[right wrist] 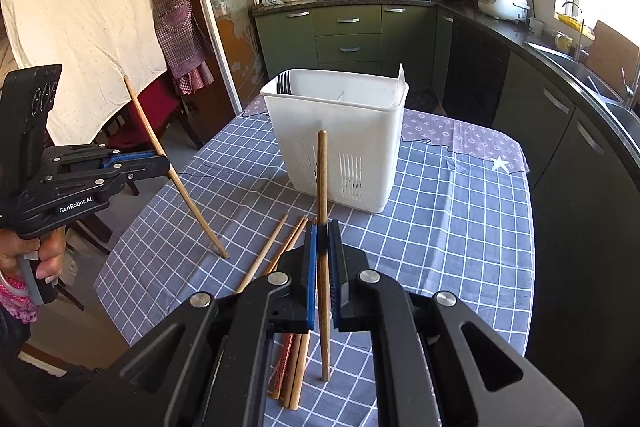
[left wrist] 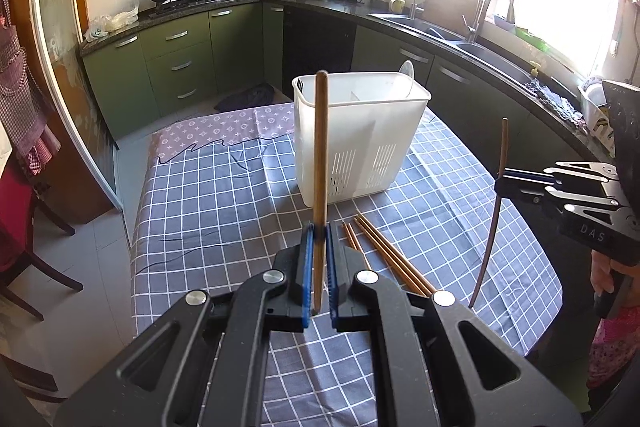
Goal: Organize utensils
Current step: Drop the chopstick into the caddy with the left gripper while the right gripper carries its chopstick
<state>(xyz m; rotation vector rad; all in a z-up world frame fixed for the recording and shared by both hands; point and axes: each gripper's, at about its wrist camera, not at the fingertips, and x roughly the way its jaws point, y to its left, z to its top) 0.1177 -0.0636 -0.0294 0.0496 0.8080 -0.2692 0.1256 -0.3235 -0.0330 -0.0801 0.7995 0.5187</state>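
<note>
A white plastic utensil caddy (left wrist: 360,135) stands on the checked tablecloth; it also shows in the right wrist view (right wrist: 340,143), with dark forks (right wrist: 283,83) in its left compartment. My left gripper (left wrist: 319,231) is shut on a wooden chopstick (left wrist: 320,155), held upright in front of the caddy. My right gripper (right wrist: 322,227) is shut on another chopstick (right wrist: 322,187), also upright. Each gripper shows in the other's view: the right gripper (left wrist: 502,183) at right, the left gripper (right wrist: 166,163) at left. Several loose chopsticks (left wrist: 384,255) lie on the cloth between them.
The table (left wrist: 208,195) has a blue-grey checked cloth. Green kitchen cabinets (left wrist: 176,63) and a dark counter with sink (left wrist: 448,35) curve behind and to the right. A chair (left wrist: 24,227) stands at the left. A white cloth and an apron (right wrist: 172,7) hang at left.
</note>
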